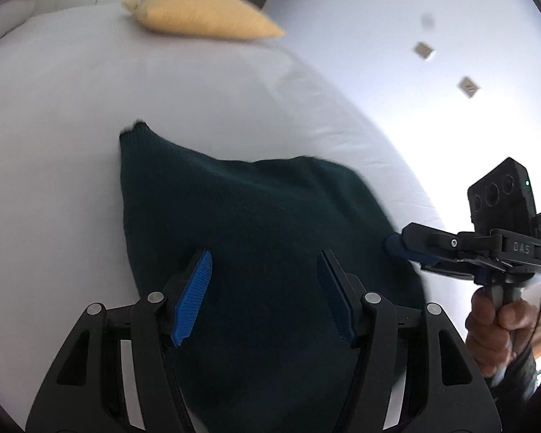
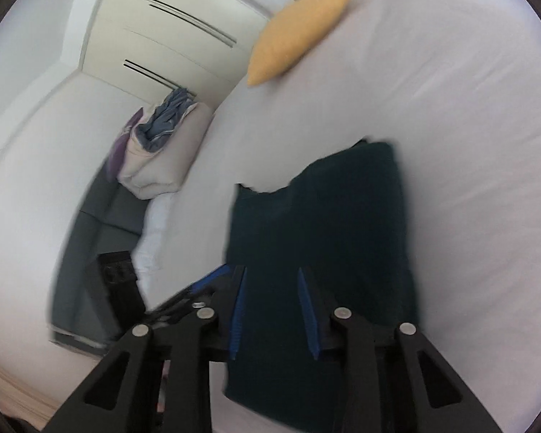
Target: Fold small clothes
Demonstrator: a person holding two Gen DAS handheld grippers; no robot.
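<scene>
A dark green knit garment [image 1: 256,209] lies folded on the white bed sheet [image 1: 72,126]. My left gripper [image 1: 265,258] hovers over its near part, its blue pads wide apart with nothing pinched between them. My right gripper [image 1: 395,244], held by a hand [image 1: 497,328], comes in from the right with its tip at the garment's right edge. In the right wrist view the right gripper [image 2: 271,272] shows a clear gap between its blue pads, with the garment [image 2: 324,223] lying beneath and beyond them. The left gripper [image 2: 212,279] is a blurred shape just to the left.
A yellow pillow [image 1: 202,14] lies at the far end of the bed [image 2: 469,144]. Beside the bed's edge sits a heap of bedding and blue cloth [image 2: 162,144], with wardrobe doors [image 2: 169,21] behind it. A dark floor strip [image 2: 101,238] runs along the bed.
</scene>
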